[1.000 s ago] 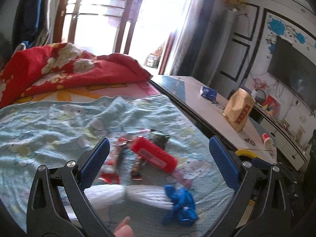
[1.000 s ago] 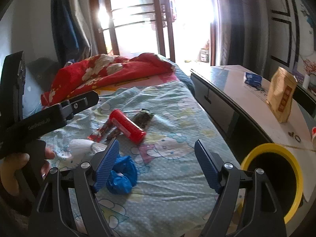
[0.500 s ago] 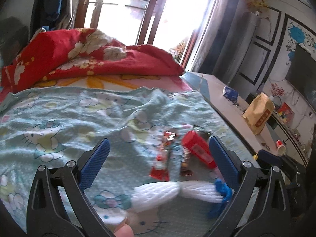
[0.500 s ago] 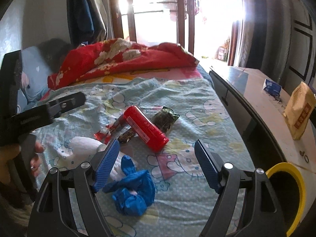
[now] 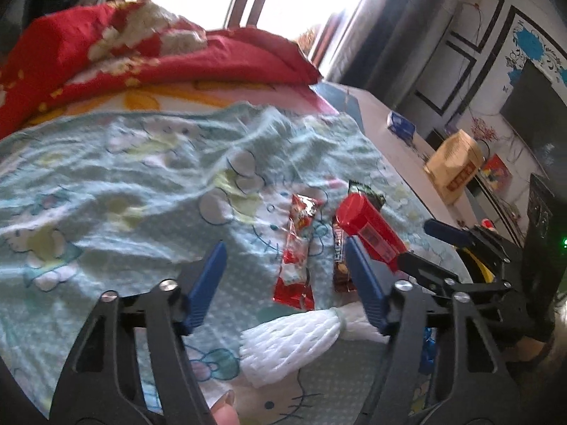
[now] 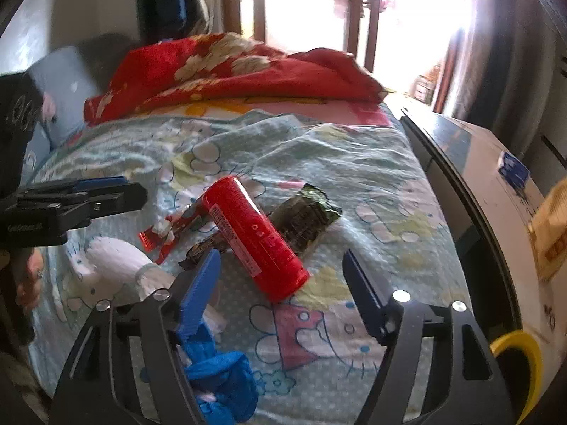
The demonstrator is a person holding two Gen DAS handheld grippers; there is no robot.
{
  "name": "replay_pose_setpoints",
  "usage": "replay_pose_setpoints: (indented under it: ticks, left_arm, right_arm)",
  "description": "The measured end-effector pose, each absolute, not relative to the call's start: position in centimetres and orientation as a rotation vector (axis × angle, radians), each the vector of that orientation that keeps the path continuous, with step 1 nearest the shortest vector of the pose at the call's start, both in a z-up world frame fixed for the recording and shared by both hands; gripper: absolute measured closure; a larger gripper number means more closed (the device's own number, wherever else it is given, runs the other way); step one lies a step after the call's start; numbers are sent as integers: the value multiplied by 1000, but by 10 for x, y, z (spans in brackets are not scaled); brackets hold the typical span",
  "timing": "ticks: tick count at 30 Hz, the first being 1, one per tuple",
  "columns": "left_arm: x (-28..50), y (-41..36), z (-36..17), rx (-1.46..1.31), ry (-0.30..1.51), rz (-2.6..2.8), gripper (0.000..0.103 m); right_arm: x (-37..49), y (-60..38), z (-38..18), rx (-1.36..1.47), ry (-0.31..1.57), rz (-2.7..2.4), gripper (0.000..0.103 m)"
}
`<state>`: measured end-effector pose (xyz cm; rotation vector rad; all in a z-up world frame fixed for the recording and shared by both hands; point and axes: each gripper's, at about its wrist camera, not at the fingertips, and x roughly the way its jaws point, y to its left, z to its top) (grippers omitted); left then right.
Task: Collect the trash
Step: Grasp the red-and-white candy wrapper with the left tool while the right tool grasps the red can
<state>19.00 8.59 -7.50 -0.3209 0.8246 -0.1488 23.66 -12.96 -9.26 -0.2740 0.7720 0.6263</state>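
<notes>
A: What do my left jaws [image 5: 287,276] show?
B: Spread apart, gripping nothing. Between them lies the red wrapper [image 5: 297,251]; the white foam net [image 5: 294,336] sits just below.

A: And my right jaws [image 6: 280,283]?
B: Released too. The blue glove [image 6: 219,382] lies under the left finger, and the red can [image 6: 253,237] is on the bed between them.

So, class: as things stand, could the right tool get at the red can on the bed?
Probably yes. The right tool is open and empty, with the red can lying just ahead between its fingers, nothing over it. The dark wrapper touches its far side only.
</notes>
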Motion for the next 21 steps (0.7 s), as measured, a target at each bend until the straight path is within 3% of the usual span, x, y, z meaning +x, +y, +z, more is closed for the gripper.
replay_pose_setpoints:
  ticks: [9, 16, 21]
  left_arm:
    - [204, 75, -92, -334, 902, -208, 65]
    - [212, 69, -103, -332, 945, -214, 71]
    - [217, 70, -111, -333, 963, -200, 81]
  right_arm:
    - [247, -116, -112, -326, 811, 687, 61]
    - [250, -119, -116, -276, 819, 691, 62]
    - [251, -125, -116, -203, 839, 690, 64]
